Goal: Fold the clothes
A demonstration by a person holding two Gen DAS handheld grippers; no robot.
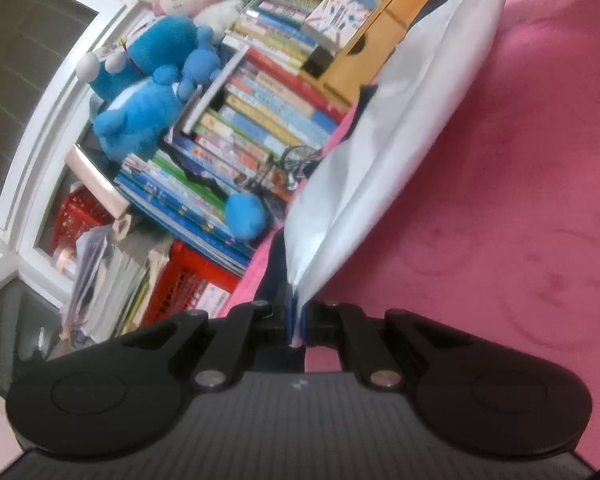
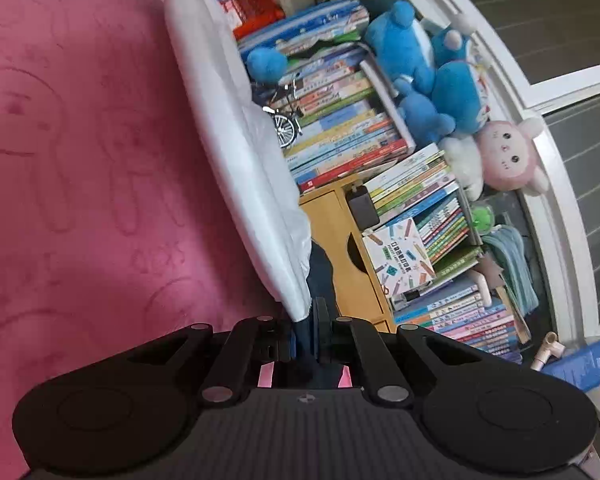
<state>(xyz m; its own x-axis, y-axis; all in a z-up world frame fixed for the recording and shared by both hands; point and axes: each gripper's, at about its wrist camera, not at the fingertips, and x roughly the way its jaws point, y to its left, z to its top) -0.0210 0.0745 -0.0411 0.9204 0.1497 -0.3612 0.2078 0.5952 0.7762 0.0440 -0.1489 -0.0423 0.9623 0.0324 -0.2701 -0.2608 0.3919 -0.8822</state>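
A white garment with a dark navy part [image 1: 400, 120] hangs stretched in the air above a pink blanket [image 1: 520, 200]. My left gripper [image 1: 298, 320] is shut on one end of it, the cloth pinched between the blue pads. In the right wrist view the same garment [image 2: 236, 152] runs away from my right gripper [image 2: 304, 332], which is shut on its other end, white and navy cloth between the pads. The garment spans between the two grippers, lifted off the blanket [image 2: 80, 160].
Beyond the blanket's edge stand stacks of children's books [image 1: 260, 120], blue plush toys [image 1: 148, 92], a pink plush [image 2: 508, 156], a wooden cabinet [image 2: 340, 248], red baskets [image 1: 184, 280] and a white-framed window [image 1: 32, 128].
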